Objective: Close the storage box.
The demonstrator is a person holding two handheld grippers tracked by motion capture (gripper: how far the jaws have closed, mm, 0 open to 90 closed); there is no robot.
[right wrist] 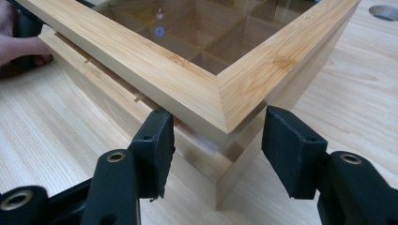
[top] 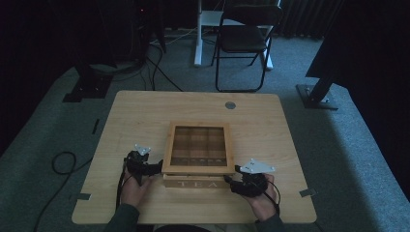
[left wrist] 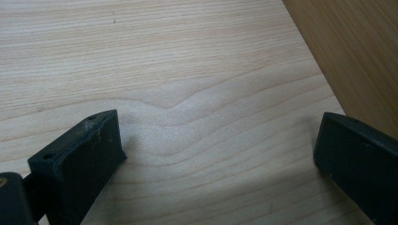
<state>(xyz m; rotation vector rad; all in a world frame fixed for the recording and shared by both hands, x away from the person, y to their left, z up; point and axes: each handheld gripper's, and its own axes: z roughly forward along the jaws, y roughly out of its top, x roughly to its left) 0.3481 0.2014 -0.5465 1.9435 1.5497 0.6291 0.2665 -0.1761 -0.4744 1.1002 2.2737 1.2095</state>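
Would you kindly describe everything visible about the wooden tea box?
The tea box is light, bamboo-looking wood, square, with TEA lettered on its front. Its framed glass lid is raised slightly at the front, showing divided compartments. It sits near the front middle of the table. The right gripper straddles its front corner; the left gripper is open beside its left wall.

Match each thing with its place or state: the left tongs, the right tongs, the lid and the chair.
Things:
1. left tongs
2. right tongs
3. lid
4. chair

Places or states:
A. on the carpet beyond the table
B. closed on a front corner of the lid
C. open over bare tabletop beside the tea box
D. raised at the front, a glass pane in a wooden frame

Pairs: 1-C, 2-B, 3-D, 4-A
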